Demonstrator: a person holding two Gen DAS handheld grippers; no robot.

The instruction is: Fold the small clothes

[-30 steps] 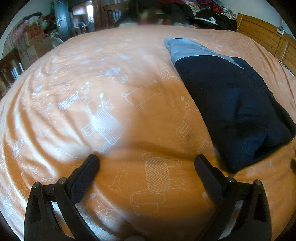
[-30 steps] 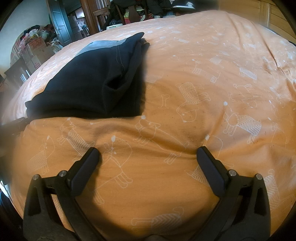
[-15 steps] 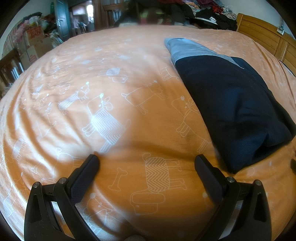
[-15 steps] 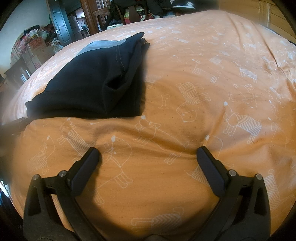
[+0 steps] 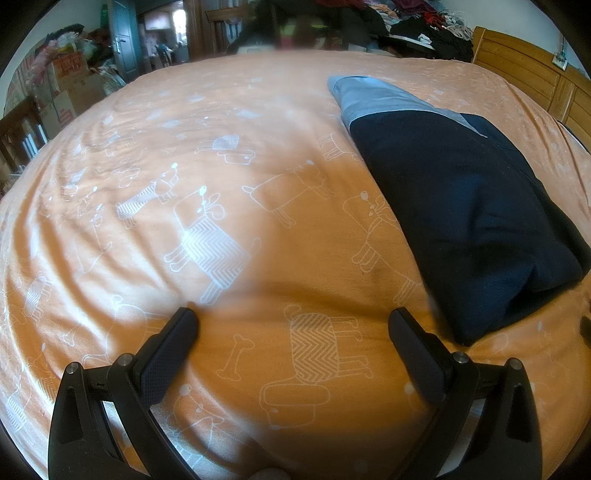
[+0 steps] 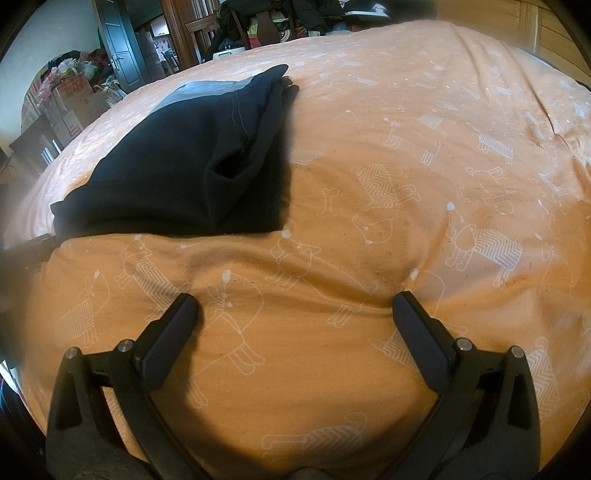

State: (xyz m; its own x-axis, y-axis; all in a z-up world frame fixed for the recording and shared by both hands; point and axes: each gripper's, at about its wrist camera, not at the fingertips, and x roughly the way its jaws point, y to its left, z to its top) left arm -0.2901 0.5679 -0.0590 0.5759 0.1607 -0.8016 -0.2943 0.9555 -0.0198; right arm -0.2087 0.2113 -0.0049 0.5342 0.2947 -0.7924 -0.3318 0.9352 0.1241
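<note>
We can read no brand or label on the garment or the grippers; the cardboard boxes stacked by the dark door carry red printing, but it is too small and blurred for us to make out. Compared with the frames from half a second and a second ago, nothing has shifted: both grippers sit in the same places over the bed and the garment keeps the same outline and creases. Our left gripper has its fingers spread wide with only bedspread between them, and our right gripper is likewise wide apart and holding nothing. The folded dark navy garment lies flat on the orange bedspread, ahead and to the right of the left gripper and ahead and to the left of the right one, touched by neither. It is a soft knit, folded into a long rough rectangle with a pale grey-blue band at its far end; in the right wrist view a line of light stitching runs along one edge and the layers gape at a small fold. The bedspread is a smooth cotton-like fabric printed with white outline dogs and bones, gently wrinkled. A wooden headboard stands at the far right, and piled clothes lie beyond the bed.
</note>
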